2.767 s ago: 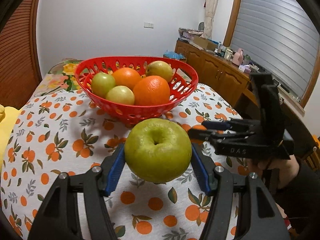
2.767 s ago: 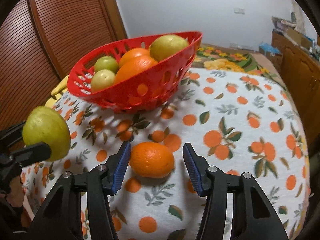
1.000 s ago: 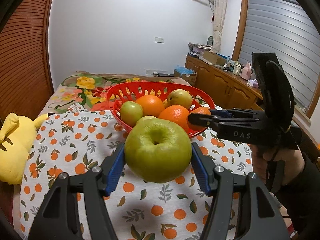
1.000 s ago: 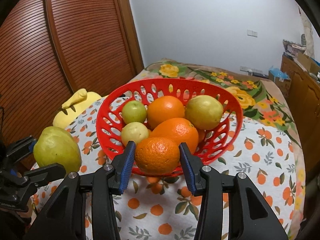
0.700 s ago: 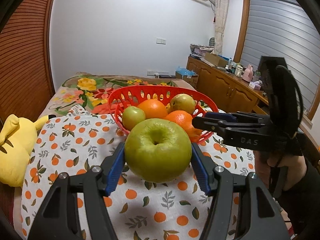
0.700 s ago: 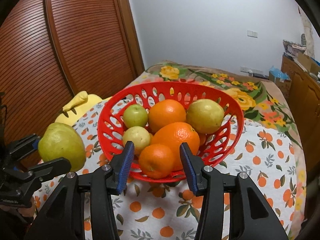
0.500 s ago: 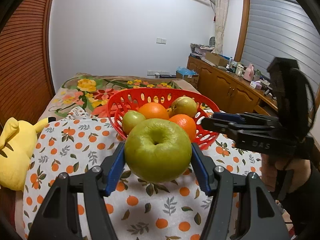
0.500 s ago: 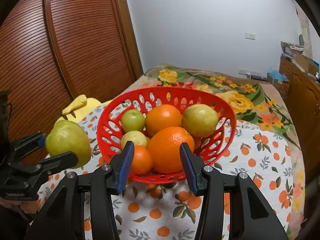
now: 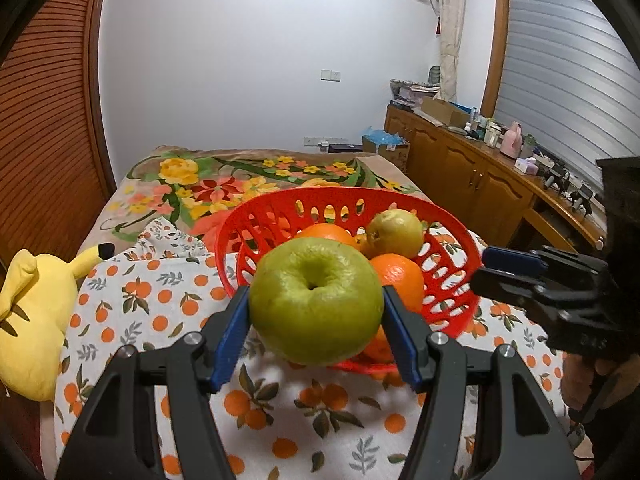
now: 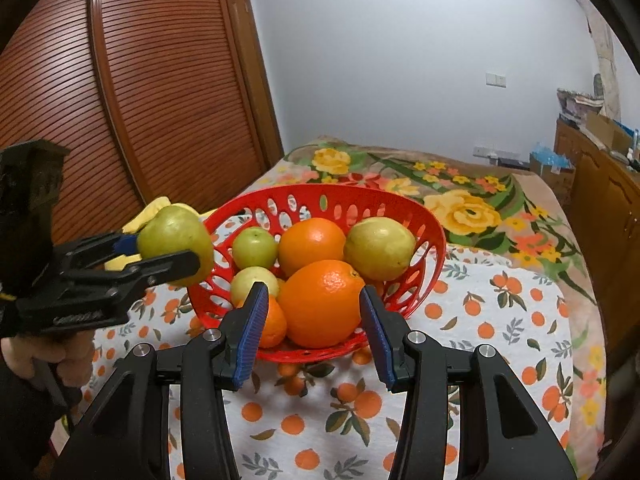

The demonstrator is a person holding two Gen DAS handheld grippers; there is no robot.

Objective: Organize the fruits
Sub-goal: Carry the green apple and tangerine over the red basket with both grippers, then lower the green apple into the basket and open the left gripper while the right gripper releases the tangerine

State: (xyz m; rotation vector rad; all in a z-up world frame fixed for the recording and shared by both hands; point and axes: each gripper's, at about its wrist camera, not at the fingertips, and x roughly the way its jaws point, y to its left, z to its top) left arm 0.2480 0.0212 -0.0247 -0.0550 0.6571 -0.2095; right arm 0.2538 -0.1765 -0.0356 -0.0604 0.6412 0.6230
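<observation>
The left gripper (image 9: 316, 322) is squeezing a big green apple (image 9: 316, 300) between its blue pads (image 9: 230, 334). The pads are pressing on both sides of the apple, so it is being held tight. The apple is hanging in the air, just in front of the near left rim of the red basket (image 9: 280, 204). It is not inside the basket yet.

The right gripper (image 10: 314, 330) is holding nothing. Its jaws are standing a little apart, with only air between its pads. It is pointing at the near rim of the basket (image 10: 430, 236). A small orange (image 10: 272, 326) is lying in the basket by the near rim, beside a big orange (image 10: 322, 304). More fruit is sitting behind them: another orange and some green and yellow fruits.

The basket is sitting on a cloth with orange prints (image 10: 480, 344), near its far edge. A yellow soft toy (image 9: 32, 320) is lying by the cloth's left edge.

I think the step now is bringing the apple to the basket. Next, the left gripper needs to be going up over the rim, finding a free spot on the pile, and letting go softly so no fruit is rolling out. The right gripper should be keeping out of the way.
</observation>
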